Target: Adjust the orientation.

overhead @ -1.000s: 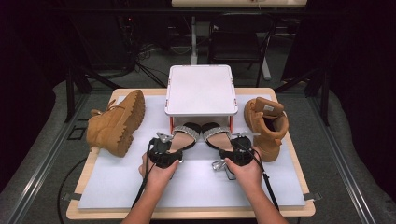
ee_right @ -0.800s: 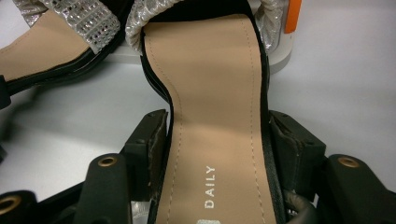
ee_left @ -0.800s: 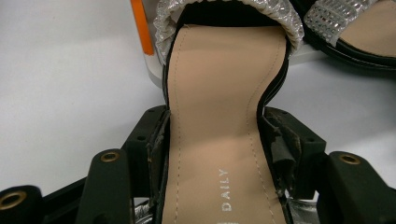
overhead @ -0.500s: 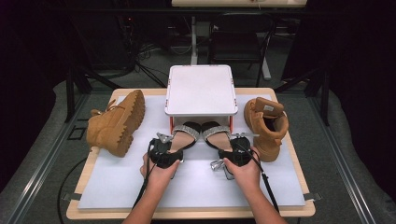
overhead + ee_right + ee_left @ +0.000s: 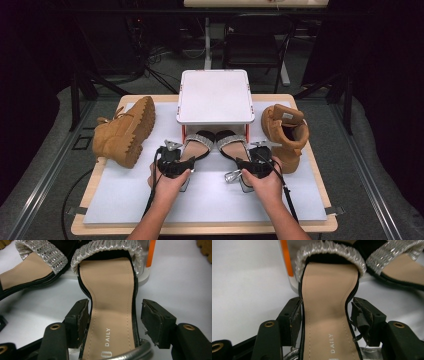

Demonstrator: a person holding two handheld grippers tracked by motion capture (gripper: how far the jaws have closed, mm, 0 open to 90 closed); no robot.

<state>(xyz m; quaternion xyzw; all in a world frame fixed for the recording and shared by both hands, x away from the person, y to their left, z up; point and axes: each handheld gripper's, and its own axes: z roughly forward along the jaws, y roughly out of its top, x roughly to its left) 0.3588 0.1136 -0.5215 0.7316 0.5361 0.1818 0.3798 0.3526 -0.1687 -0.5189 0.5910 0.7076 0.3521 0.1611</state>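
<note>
Sandals [image 5: 215,145] have beige insoles, black edges and glittery silver straps.

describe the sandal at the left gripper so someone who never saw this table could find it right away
Start at the white raised shelf at the back middle of the table; two sandals poke their toes under its front edge. The left sandal lies with its heel between the open jaws of the left gripper. Unlike the tan boots at the sides, it is black with a silver strap, and it sits left of its twin.

Stood in a dark room: light wooden table [image 5: 320,197] on grey carpeted floor [image 5: 385,200], black chair [image 5: 257,37] behind, cables beyond.
</note>
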